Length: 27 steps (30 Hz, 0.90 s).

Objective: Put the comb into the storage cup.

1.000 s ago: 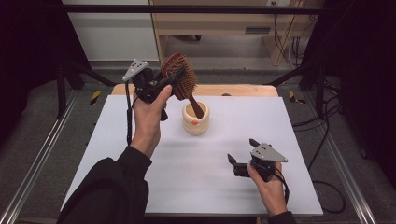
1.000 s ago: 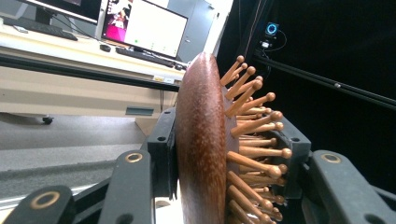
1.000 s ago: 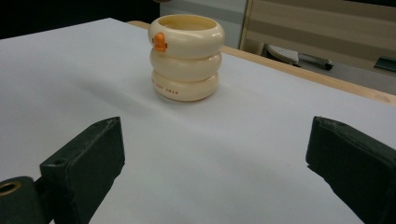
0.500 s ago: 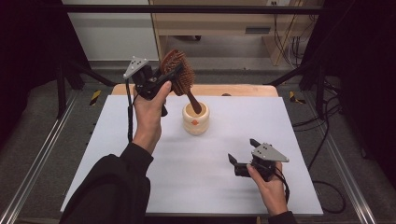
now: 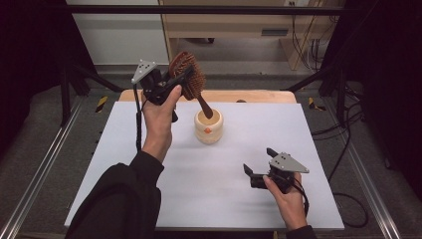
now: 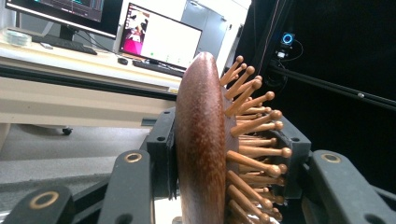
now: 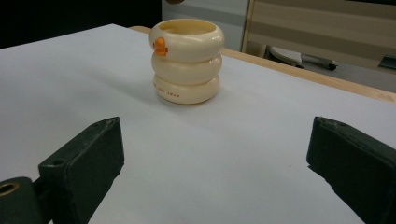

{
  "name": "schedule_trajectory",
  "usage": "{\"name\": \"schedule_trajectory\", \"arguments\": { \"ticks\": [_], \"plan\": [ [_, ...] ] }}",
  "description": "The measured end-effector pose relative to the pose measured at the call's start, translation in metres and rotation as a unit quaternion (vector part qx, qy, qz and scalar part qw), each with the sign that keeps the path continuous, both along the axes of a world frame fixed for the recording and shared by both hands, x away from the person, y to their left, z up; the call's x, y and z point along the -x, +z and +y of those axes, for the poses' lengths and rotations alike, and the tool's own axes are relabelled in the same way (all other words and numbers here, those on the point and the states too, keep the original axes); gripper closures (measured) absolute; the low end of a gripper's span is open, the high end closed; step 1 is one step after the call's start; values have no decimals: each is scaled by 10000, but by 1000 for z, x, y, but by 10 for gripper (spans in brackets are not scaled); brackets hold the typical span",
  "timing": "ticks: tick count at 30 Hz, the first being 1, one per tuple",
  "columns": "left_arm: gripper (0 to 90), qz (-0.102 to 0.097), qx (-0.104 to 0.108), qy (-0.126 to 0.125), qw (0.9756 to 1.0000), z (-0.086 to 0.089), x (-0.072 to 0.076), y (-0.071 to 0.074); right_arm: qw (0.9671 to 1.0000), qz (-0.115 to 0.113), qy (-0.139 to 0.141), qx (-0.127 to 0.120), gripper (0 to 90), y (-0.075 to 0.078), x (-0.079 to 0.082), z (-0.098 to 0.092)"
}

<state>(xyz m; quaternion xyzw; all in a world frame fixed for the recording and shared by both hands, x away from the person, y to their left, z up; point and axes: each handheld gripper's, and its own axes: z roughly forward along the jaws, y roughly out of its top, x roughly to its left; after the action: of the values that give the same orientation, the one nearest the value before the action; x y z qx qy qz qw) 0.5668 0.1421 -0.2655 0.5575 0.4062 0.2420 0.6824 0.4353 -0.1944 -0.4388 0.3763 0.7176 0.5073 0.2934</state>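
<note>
A wooden hairbrush [image 5: 189,77] with wooden pins hangs over the back of the white table [image 5: 124,164]. My left gripper [image 5: 185,79] is shut on its head, and the handle [image 5: 204,106] slants down to the right. In the left gripper view the jaws clamp the brush head [image 6: 201,149] from its back and its pin side. The handle's end hovers just above the mouth of a cream ringed cup [image 5: 208,130] with an orange duck bill [image 7: 160,46]. My right gripper [image 5: 259,163] rests low at the front right, open and holding nothing [image 7: 215,154], and it faces the cup [image 7: 187,70].
A wooden strip [image 5: 259,96] runs along the table's far edge. Metal frame rails [image 5: 45,164] flank the table on both sides. Dark curtains and cables [image 5: 343,129] lie to the right. A desk with monitors [image 6: 159,37] stands beyond the left gripper.
My left gripper has lifted the brush slightly, so the handle's end sits a little higher over the cup. The right gripper has stayed in place.
</note>
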Motion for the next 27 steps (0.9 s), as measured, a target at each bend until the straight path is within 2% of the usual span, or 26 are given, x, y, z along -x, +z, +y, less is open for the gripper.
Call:
{"name": "schedule_trajectory", "arguments": {
  "ticks": [27],
  "plan": [
    [516,-48,35,175,9998,6,-10,-5,10000,0,0,-63,38,-1,0,0]
  ]
}}
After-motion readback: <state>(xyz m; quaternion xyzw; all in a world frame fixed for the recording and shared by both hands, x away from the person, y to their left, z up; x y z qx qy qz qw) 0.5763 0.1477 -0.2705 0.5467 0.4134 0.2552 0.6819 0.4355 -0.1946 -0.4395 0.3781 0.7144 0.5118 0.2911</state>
